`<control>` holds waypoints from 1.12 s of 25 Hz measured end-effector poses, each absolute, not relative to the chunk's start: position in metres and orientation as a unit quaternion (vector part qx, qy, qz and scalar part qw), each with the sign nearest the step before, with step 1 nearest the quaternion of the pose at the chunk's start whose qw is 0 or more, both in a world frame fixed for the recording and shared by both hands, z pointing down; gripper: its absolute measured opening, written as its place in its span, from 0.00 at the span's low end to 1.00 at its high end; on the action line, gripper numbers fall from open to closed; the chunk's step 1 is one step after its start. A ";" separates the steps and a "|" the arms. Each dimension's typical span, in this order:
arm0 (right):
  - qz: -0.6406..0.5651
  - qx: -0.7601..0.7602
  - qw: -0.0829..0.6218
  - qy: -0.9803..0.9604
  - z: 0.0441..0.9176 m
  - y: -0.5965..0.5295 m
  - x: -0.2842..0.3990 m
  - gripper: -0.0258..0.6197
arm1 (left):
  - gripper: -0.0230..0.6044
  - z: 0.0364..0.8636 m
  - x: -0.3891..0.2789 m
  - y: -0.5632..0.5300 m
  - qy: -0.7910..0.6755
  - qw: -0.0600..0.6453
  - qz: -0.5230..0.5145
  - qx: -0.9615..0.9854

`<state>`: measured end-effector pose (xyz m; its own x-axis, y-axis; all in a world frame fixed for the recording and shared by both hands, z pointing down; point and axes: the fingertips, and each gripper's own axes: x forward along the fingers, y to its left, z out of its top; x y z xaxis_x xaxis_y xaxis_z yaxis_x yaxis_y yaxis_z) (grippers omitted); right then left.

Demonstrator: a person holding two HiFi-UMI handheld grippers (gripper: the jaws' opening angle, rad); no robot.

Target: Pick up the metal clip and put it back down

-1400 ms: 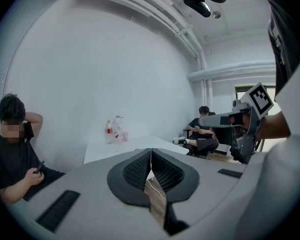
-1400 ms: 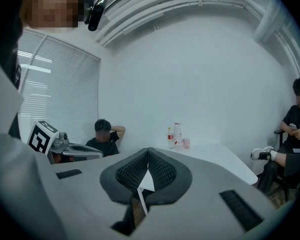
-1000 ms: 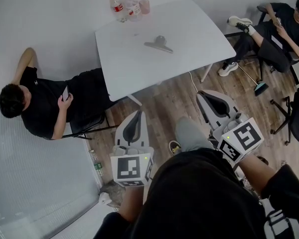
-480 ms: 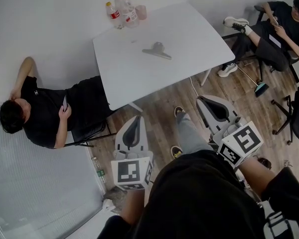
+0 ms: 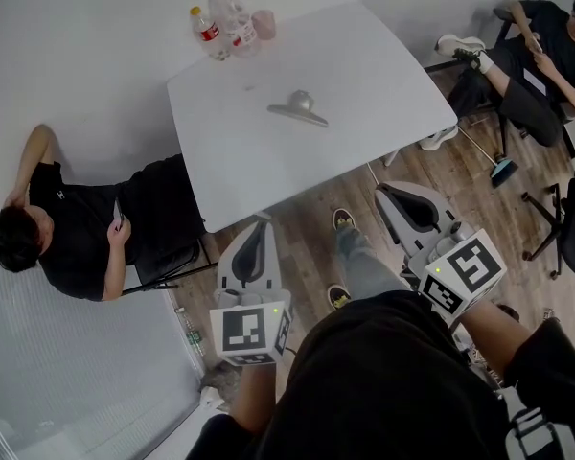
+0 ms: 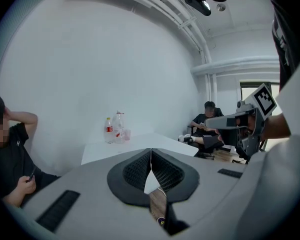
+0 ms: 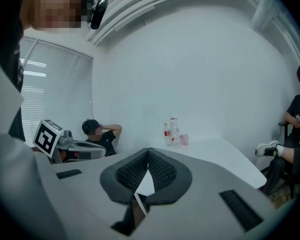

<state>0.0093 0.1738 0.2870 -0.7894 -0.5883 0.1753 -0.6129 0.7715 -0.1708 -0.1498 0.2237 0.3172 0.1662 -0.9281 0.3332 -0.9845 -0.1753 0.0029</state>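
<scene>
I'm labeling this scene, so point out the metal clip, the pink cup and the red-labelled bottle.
metal clip [image 5: 297, 113]: head view, its long bar.
pink cup [image 5: 264, 24]: head view, its side.
red-labelled bottle [image 5: 207, 34]: head view, its label.

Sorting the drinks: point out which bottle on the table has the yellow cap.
The shorter bottle, red-labelled, leftmost in the head view. The taller bottle beside it is red at its top instead.
</scene>
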 end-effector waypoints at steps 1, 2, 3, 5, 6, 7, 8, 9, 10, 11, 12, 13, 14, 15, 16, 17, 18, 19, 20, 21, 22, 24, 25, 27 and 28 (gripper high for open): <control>0.110 0.319 0.057 -0.940 0.289 0.170 0.009 0.07 | 0.07 0.320 -0.150 0.219 -0.632 0.111 0.130 0.756; 0.110 0.319 0.059 -0.940 0.292 0.165 0.010 0.07 | 0.07 0.323 -0.151 0.213 -0.632 0.113 0.130 0.756; 0.111 0.320 0.062 -0.939 0.294 0.159 0.010 0.07 | 0.07 0.325 -0.151 0.207 -0.631 0.115 0.130 0.756; 0.114 0.323 0.068 -0.937 0.299 0.146 0.011 0.07 | 0.07 0.331 -0.152 0.193 -0.629 0.121 0.125 0.758; 0.115 0.324 0.071 -0.936 0.301 0.137 0.011 0.07 | 0.07 0.333 -0.154 0.185 -0.628 0.125 0.124 0.758; 0.117 0.324 0.074 -0.936 0.303 0.127 0.010 0.07 | 0.07 0.335 -0.156 0.175 -0.628 0.129 0.126 0.757; 0.119 0.322 0.076 -0.936 0.305 0.115 0.008 0.07 | 0.07 0.336 -0.160 0.165 -0.628 0.132 0.131 0.756; 0.121 0.320 0.076 -0.936 0.307 0.101 0.006 0.07 | 0.07 0.339 -0.162 0.153 -0.629 0.135 0.135 0.754; 0.124 0.319 0.078 -0.936 0.309 0.089 0.005 0.07 | 0.07 0.343 -0.163 0.143 -0.628 0.140 0.139 0.753; 0.128 0.319 0.080 -0.936 0.314 0.078 0.006 0.07 | 0.07 0.349 -0.163 0.135 -0.626 0.147 0.142 0.753; 0.131 0.320 0.084 -0.935 0.319 0.068 0.007 0.07 | 0.07 0.356 -0.162 0.127 -0.623 0.153 0.145 0.754; 0.132 0.321 0.088 -0.934 0.324 0.059 0.009 0.07 | 0.07 0.363 -0.160 0.119 -0.619 0.158 0.148 0.755; 0.133 0.322 0.092 -0.933 0.329 0.050 0.010 0.07 | 0.07 0.368 -0.159 0.111 -0.616 0.162 0.150 0.756; 0.134 0.323 0.096 -0.932 0.333 0.040 0.010 0.07 | 0.07 0.372 -0.159 0.102 -0.614 0.165 0.153 0.756; 0.136 0.323 0.099 -0.931 0.337 0.031 0.011 0.07 | 0.07 0.376 -0.159 0.094 -0.613 0.169 0.155 0.756; 0.138 0.323 0.102 -0.931 0.341 0.022 0.010 0.07 | 0.07 0.380 -0.159 0.085 -0.612 0.173 0.157 0.756; 0.139 0.323 0.105 -0.930 0.344 0.012 0.009 0.07 | 0.07 0.383 -0.159 0.076 -0.611 0.177 0.159 0.755; 0.140 0.321 0.107 -0.931 0.346 0.003 0.008 0.07 | 0.07 0.386 -0.159 0.067 -0.611 0.180 0.160 0.754; 0.142 0.319 0.108 -0.931 0.348 -0.006 0.006 0.07 | 0.07 0.388 -0.160 0.058 -0.612 0.184 0.160 0.753; 0.143 0.317 0.110 -0.931 0.350 -0.014 0.004 0.07 | 0.07 0.390 -0.159 0.050 -0.611 0.186 0.161 0.752; 0.145 0.314 0.112 -0.932 0.351 -0.021 0.003 0.07 | 0.07 0.391 -0.159 0.042 -0.611 0.189 0.163 0.751; 0.147 0.310 0.116 -0.932 0.353 -0.035 0.000 0.07 | 0.07 0.392 -0.160 0.029 -0.611 0.193 0.168 0.749; 0.149 0.308 0.117 -0.932 0.354 -0.042 -0.002 0.07 | 0.07 0.393 -0.161 0.022 -0.611 0.195 0.170 0.748; 0.154 0.306 0.116 -0.932 0.355 -0.056 -0.004 0.07 | 0.07 0.392 -0.164 0.010 -0.614 0.195 0.173 0.745; 0.155 0.304 0.114 -0.933 0.354 -0.061 -0.005 0.07 | 0.07 0.390 -0.165 0.004 -0.615 0.193 0.175 0.744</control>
